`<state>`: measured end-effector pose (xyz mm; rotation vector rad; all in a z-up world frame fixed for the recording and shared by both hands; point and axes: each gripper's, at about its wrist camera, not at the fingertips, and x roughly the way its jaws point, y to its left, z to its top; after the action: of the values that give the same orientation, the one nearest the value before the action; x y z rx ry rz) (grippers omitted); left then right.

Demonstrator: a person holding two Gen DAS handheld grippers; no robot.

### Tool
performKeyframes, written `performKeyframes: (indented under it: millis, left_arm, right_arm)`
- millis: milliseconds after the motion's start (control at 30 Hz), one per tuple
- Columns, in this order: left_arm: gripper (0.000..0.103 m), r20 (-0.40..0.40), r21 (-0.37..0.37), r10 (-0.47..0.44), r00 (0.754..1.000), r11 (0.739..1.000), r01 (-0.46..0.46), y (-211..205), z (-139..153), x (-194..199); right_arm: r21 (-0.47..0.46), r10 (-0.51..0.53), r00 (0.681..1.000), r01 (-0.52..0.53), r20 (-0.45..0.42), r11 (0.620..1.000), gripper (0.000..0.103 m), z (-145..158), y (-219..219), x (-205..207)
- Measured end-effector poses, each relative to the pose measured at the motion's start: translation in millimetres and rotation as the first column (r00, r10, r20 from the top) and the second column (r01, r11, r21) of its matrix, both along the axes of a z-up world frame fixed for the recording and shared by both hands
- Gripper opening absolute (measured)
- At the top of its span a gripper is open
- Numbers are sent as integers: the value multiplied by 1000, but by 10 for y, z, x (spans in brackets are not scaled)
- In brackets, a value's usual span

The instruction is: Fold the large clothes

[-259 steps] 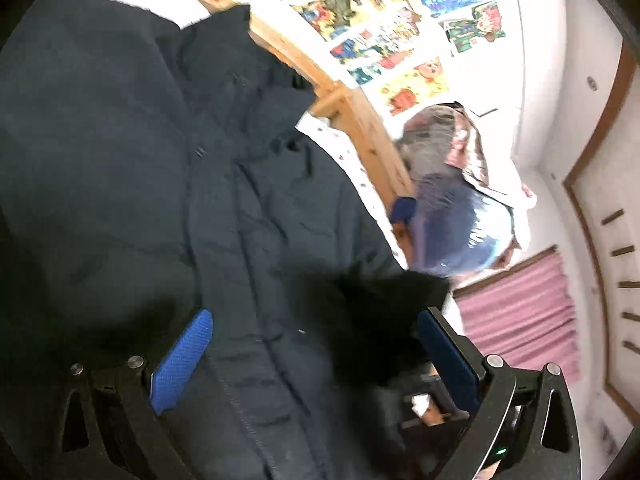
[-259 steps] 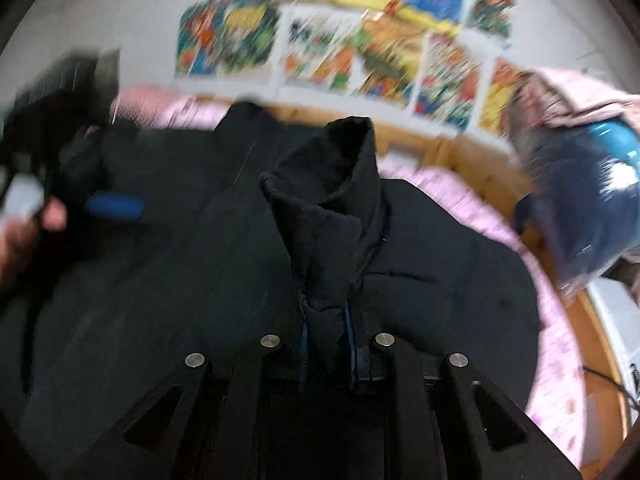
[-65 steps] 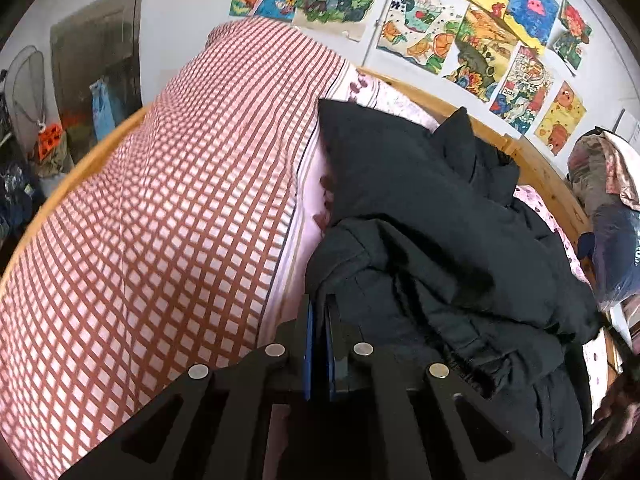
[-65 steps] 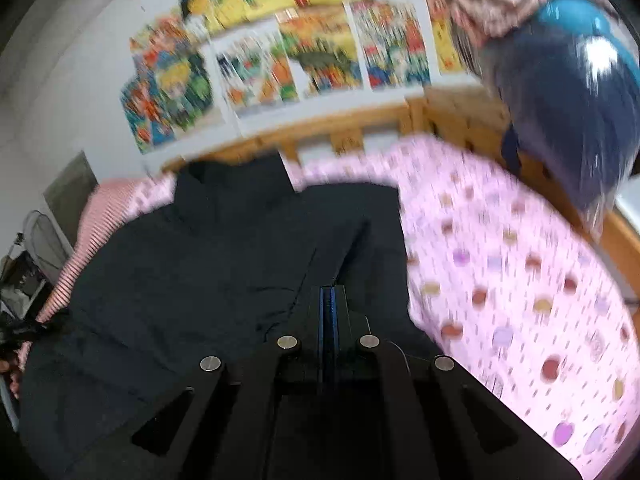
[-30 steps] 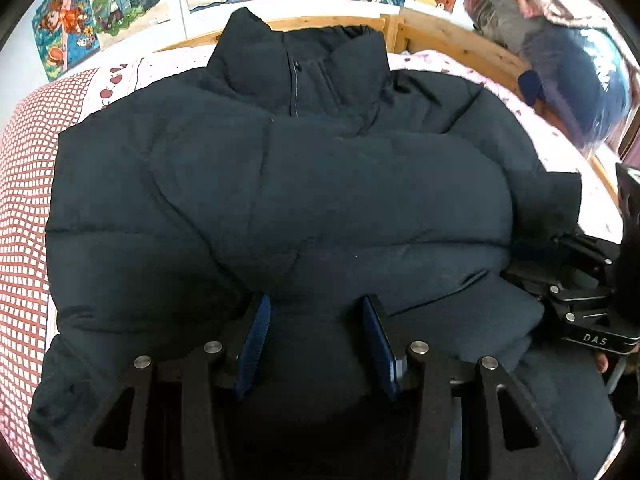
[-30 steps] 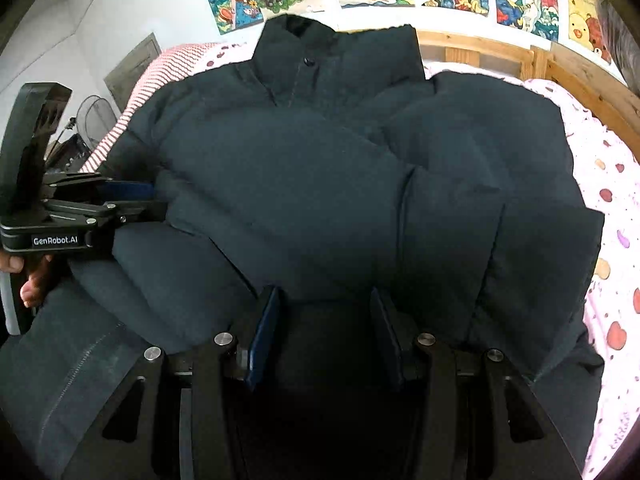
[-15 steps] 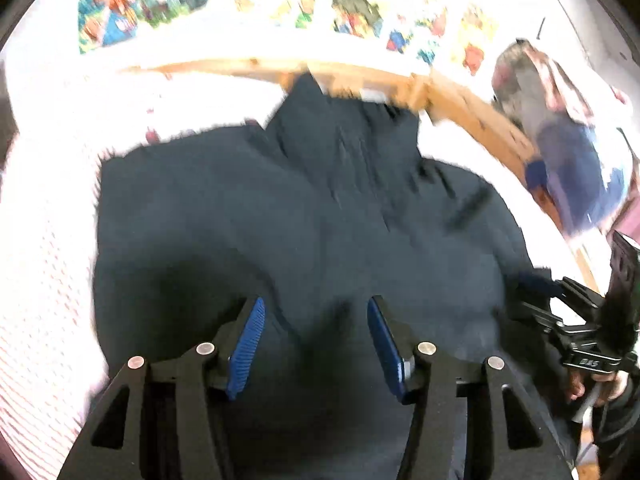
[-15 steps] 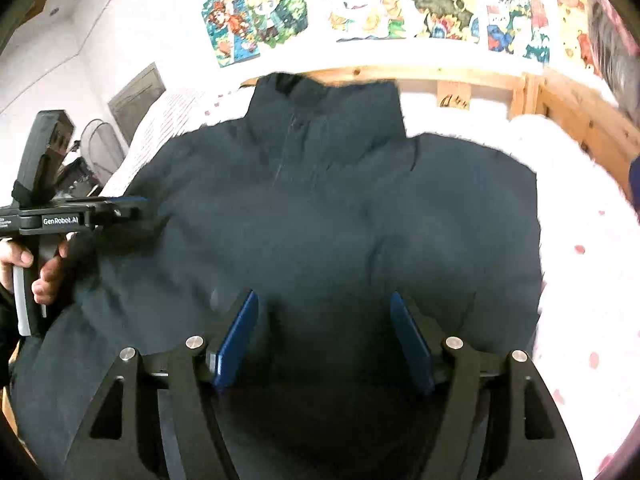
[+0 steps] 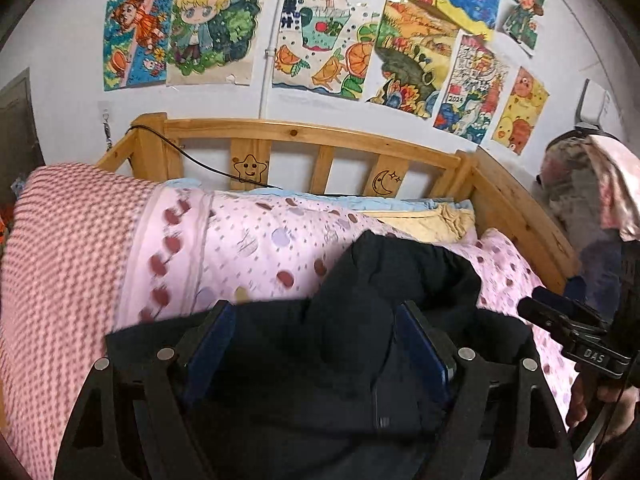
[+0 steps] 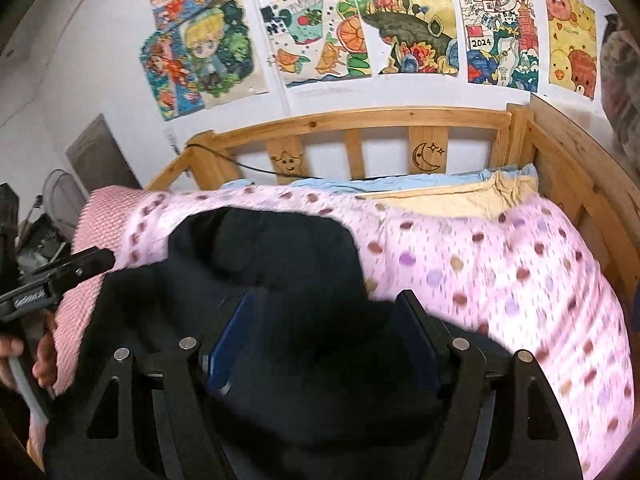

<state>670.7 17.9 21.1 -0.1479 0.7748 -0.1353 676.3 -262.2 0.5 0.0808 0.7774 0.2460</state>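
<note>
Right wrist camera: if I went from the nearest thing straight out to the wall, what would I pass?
right gripper, fingers apart → dark jacket → pink dotted quilt → yellow pillow → wooden headboard → drawings on the wall.

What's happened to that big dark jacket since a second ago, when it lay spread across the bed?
The jacket now covers less of the bed: far more of the pink dotted quilt shows beyond it. Both tongs, left and right, have opened wider, with dark cloth lying between the jaws. The wooden headboard and the posters are unchanged.
</note>
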Motion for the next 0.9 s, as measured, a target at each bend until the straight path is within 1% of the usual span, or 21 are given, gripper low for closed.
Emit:
performKeyframes:
  millis: [100,200,267,300,333,367,400,433,467,500,567,600,667,833,900]
  left_arm:
    - [81,-10,15,9,1000,1000,-9,-86,-127,252]
    - [81,-12,11,14,1000,1000,-14,-153,-252,474]
    - [80,-25,7,12,1000,1000,-12,-181,-340,598]
    - [78,-31,2,10,999,1000,-10,-198,-387,654]
    - [69,-34,-9,5,999,1000,-5,-212,-425,690]
    - [55,-35,-17,1,999,1000,-1,-221,-445,710]
    - [48,-42,-27,-6,999,1000,5,-229,-470,731]
    - [33,-46,-37,-8,999,999,6,-230,-476,733]
    - [20,-43,-46,-12,999,999,10,-232,-462,724]
    - [15,-35,-50,-24,999,999,23,-244,-435,693]
    - [9,-8,-18,-41,999,999,41,-280,-364,608]
    - [8,7,11,-57,998,998,57,-302,-313,537]
    - [6,18,40,-74,997,997,73,-294,-232,414]
    - [6,17,34,-111,994,993,110,-136,-73,23]
    - [6,7,40,-134,991,990,134,-101,-63,-162]
  right_arm:
    - [-7,-19,1000,19,-15,1000,68,-130,31,313]
    - [15,-42,998,42,-38,999,68,-265,32,617]
    - [47,-53,997,56,-59,997,60,-379,29,759]
    - [58,-58,996,62,-67,996,51,-420,33,811]
    - [64,-62,995,67,-75,996,42,-461,40,855]
    - [70,-65,995,71,-82,995,37,-498,43,888]
    - [73,-72,993,78,-89,994,24,-541,44,899]
    - [76,-76,993,83,-92,994,13,-567,40,891]
    - [90,-72,993,80,-92,993,11,-579,29,882]
    - [99,-71,994,79,-84,992,10,-570,26,842]
    - [80,-62,997,66,-54,995,8,-506,16,732]
    - [68,-57,997,60,-42,996,7,-471,17,679]
    - [56,-40,999,40,-16,998,7,-363,-38,521]
    - [10,8,1000,-9,29,1000,6,-155,-122,92]
    - [-39,43,998,-41,38,998,5,-129,-101,-130]
